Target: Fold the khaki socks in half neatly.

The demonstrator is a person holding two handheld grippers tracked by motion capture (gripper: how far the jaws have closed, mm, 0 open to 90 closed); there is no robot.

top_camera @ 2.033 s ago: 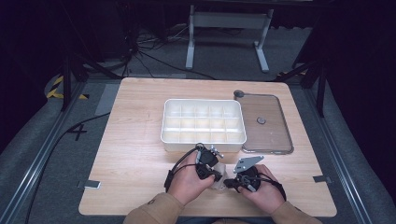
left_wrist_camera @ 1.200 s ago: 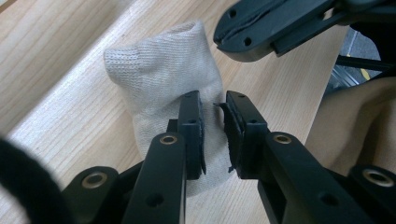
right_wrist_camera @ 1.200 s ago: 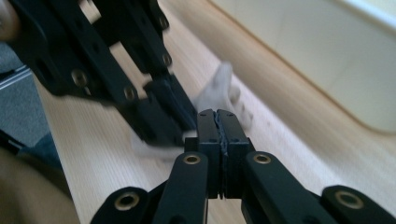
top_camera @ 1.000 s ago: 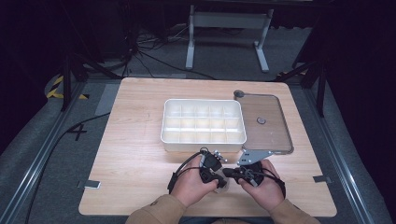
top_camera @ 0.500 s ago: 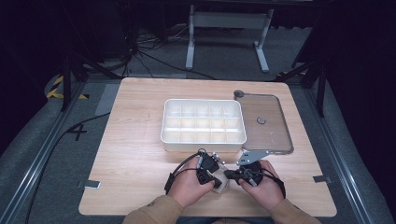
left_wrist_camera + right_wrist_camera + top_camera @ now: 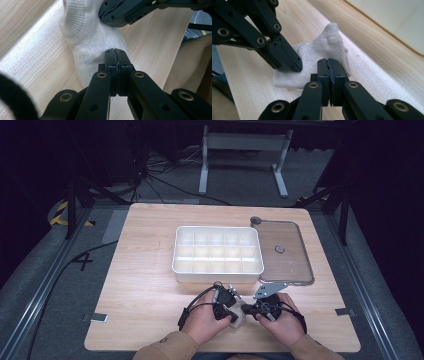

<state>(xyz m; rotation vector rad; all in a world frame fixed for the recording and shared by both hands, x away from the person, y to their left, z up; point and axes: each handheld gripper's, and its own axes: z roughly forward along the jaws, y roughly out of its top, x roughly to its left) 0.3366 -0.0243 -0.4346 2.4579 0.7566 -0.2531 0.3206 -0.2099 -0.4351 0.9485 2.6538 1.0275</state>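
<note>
white sock [image 6: 92, 47]: knitted, crumpled, laid on the table just in front of the compartment tray's near wall, between the 2 grippers; seen also in the right gripper view [image 6: 322, 55] and, small, in the high view [image 6: 239, 314].
left gripper [image 6: 116, 51]: jaws have just been closing and are now pressed together at the tips; a fold of the white sock appears pinched between them at the sock's near edge; seen in the high view [image 6: 231, 312] on the tray's near side, held in the left hand [image 6: 207, 319]; seen again in the right gripper view [image 6: 295, 65], tips down on the sock.
right gripper [image 6: 328, 61]: jaws closed tip to tip on the white sock, cloth visible in the seam between the pads; seen in the high view [image 6: 248, 310] just right of the left gripper, held in the right hand [image 6: 280, 321]; seen again in the left gripper view [image 6: 103, 15] at the sock's far end, cloth caught in its tips.
compartment tray [image 6: 217, 270]: white, divided into 15 cells in 3 rows of 5, set near the table's middle; its pale wall is seen at the upper right of the right gripper view [image 6: 397, 22].
clear lid [image 6: 285, 252]: flat, transparent, laid touching or just beside the tray's right side, a small dark knob at its middle.
table [image 6: 145, 270]: light wood, the tray stood on it.
sleeves: tan, entered from the table edge nearest the sock.
</note>
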